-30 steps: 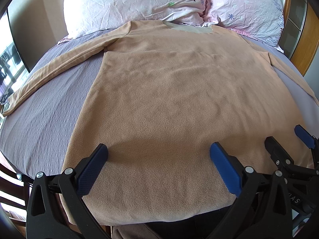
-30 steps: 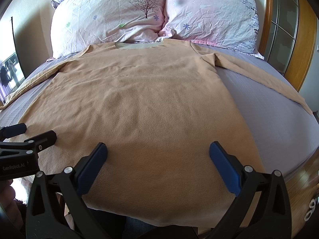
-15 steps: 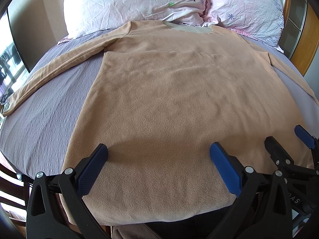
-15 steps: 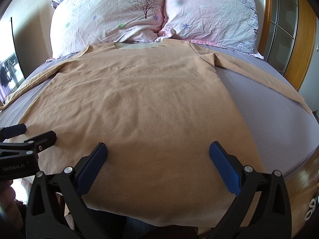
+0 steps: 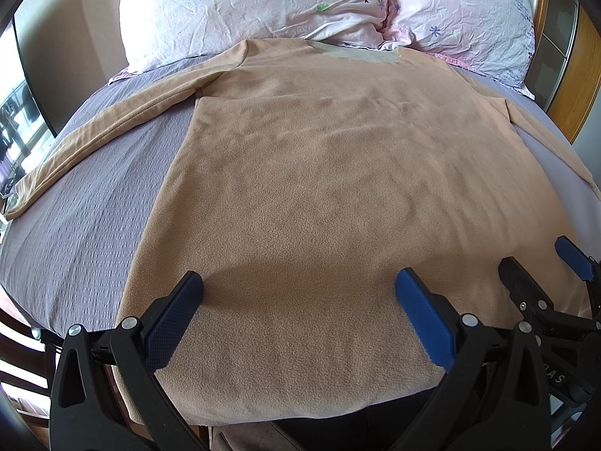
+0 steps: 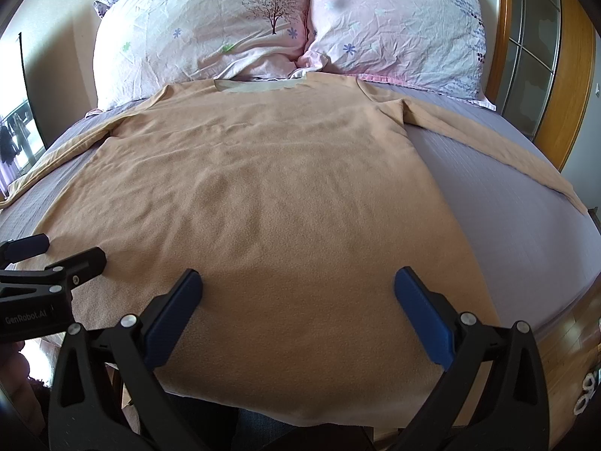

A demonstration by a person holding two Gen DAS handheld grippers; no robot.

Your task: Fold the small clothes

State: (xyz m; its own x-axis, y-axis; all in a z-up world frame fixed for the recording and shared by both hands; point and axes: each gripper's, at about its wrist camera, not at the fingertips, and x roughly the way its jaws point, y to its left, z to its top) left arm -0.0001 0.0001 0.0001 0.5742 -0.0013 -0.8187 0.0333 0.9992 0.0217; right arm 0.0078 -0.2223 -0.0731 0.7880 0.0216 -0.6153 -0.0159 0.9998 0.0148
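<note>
A tan long-sleeved fleece top (image 5: 338, 173) lies flat on the bed, collar toward the pillows, sleeves spread out to both sides. It also shows in the right wrist view (image 6: 263, 188). My left gripper (image 5: 298, 293) is open and empty, hovering over the hem on the left part. My right gripper (image 6: 298, 293) is open and empty over the hem on the right part. Each gripper shows in the other's view: the right gripper (image 5: 541, 263) at the lower right edge, the left gripper (image 6: 64, 251) at the lower left edge.
The top lies on a grey-purple bedsheet (image 5: 86, 225). Two pink flowered pillows (image 6: 225, 37) stand at the head. A wooden-framed glass door (image 6: 533, 75) is to the right. The bed's near edge runs under the hem; wooden floor (image 6: 571, 338) shows at lower right.
</note>
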